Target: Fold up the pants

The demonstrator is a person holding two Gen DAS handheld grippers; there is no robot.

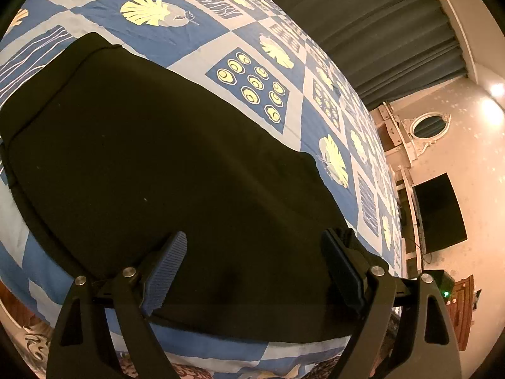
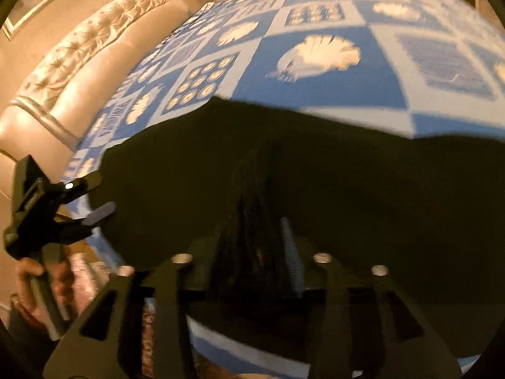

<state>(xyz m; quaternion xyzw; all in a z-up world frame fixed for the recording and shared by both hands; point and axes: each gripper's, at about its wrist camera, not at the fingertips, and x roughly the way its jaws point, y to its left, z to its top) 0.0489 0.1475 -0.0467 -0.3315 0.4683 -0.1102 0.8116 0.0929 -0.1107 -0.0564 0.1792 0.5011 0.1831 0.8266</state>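
A: Where's everything?

B: Pants (image 1: 164,164) lie flat on the bed (image 1: 195,41). Your left gripper (image 1: 252,271) hangs wide open; right gripper (image 2: 252,252) has fabric bunched between half-parted jaws. Let go clean, then smooth the fold.

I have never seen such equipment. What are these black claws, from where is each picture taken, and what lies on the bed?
No robot here: a person holds two hand grippers, each carrying a camera that looks along its fingers. The left gripper is wide open over black pants lying on a blue patterned bedsheet, holding nothing. The right gripper's picture is blurred; dark cloth sits between its fingers, but whether they grip it is unclear. That picture also shows the other gripper in a hand.
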